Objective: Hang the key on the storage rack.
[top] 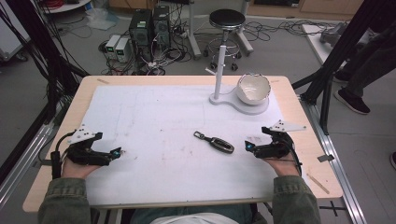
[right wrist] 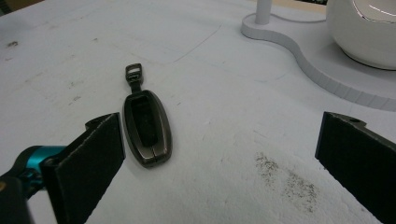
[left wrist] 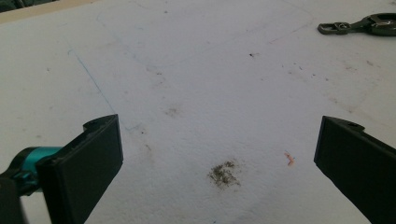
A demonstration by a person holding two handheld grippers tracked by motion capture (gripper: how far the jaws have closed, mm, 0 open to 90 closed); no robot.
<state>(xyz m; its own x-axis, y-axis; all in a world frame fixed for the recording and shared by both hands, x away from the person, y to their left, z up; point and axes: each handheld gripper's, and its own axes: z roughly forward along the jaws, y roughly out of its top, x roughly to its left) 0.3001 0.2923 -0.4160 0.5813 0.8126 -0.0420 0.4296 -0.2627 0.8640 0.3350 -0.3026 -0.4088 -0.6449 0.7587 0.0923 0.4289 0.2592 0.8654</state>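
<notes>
- High view: white sheeting covers the wooden counter [top: 299, 140], with cables, computer towers and a stool on the floor beyond its far edge. A dark key fob [top: 215, 142] lies near the middle of the sheet, a little to the right, its long axis slanting from far-left, where its clip ring sits, to near-right. The right claw [top: 249, 146] rests just beside the fob's near-right end, so it is plainly the nearer one; the left claw [top: 117, 152] lies well apart at the left. A white stand with an upright post [top: 219, 70] and a white bowl [top: 253, 88] sits at the far right, clear of the path.
- Left gripper view: the left claw [left wrist: 219, 154] has its jaws spread wide over bare, stained sheet with nothing between them. The key fob [left wrist: 369, 24] shows far off at the upper right.
- Right gripper view: the right claw [right wrist: 219, 154] stands wide apart and empty. The key fob [right wrist: 147, 130] lies flat just ahead, close against the left jaw rather than centred in the gap, its long axis running away from the camera with the clip end farthest. I judge a small shift toward that side would centre it. The stand's base [right wrist: 303, 51] and the bowl [right wrist: 364, 32] sit farther off to the right; nothing blocks the way.
</notes>
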